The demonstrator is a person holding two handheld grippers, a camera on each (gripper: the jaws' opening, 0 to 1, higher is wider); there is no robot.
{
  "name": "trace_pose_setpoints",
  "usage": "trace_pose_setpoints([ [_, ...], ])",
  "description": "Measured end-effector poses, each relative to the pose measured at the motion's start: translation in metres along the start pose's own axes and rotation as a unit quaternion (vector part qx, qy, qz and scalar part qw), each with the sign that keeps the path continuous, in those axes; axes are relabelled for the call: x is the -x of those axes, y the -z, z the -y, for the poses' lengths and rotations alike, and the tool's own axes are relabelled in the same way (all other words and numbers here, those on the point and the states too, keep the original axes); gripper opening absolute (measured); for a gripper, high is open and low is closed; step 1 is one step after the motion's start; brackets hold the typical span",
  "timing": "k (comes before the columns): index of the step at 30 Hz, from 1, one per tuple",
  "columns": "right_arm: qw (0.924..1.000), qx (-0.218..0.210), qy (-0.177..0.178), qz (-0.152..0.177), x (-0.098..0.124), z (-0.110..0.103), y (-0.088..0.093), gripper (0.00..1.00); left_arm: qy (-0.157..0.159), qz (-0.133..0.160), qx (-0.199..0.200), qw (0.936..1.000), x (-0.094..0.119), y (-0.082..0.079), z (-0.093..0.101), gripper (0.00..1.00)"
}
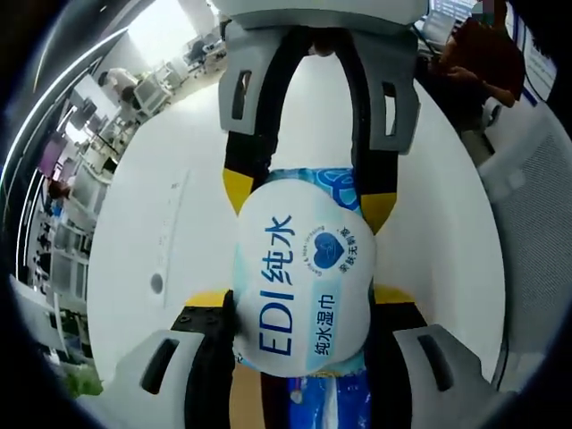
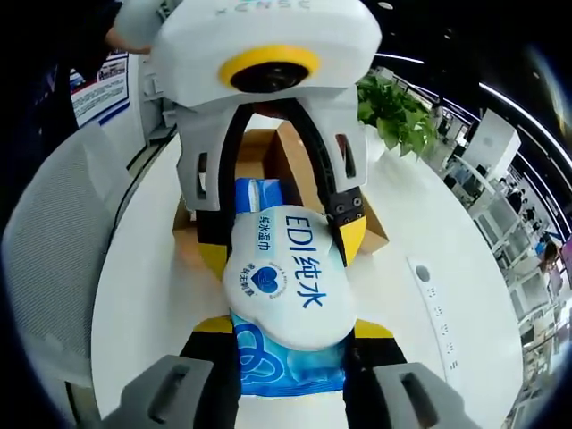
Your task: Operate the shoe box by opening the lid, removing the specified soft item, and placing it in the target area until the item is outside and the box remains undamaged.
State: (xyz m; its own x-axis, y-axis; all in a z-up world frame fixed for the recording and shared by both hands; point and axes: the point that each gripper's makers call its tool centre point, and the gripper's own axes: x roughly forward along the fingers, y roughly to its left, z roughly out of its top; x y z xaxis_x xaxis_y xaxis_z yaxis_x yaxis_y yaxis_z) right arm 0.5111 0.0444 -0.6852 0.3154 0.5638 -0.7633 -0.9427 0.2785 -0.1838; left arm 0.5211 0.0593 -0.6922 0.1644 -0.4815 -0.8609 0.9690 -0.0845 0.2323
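Glossy plastic wipes pack (image 1: 302, 286) with smooth white lid, matt brown cardboard box (image 2: 268, 156), smooth white table (image 2: 447, 268)

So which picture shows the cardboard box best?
The right gripper view. The brown shoe box sits open on the white table, behind the wet wipes pack that both grippers hold. In the left gripper view, just a thin brown strip peeks out below the pack, likely the box.
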Motion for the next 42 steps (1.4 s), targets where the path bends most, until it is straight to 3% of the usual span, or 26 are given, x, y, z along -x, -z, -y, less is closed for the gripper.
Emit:
trace_pose_setpoints([
  [15, 0.9998, 0.003, -0.005, -0.018, -0.021, 0.000, 0.024, 0.40, 0.007, 0.000, 0.007, 0.9999, -0.037, 0.011, -0.001, 0.59],
  [42, 0.9996, 0.010, -0.015, -0.020, -0.048, -0.002, 0.044, 0.41, 0.008, -0.015, 0.017, 0.9997, -0.058, 0.027, 0.010, 0.59],
])
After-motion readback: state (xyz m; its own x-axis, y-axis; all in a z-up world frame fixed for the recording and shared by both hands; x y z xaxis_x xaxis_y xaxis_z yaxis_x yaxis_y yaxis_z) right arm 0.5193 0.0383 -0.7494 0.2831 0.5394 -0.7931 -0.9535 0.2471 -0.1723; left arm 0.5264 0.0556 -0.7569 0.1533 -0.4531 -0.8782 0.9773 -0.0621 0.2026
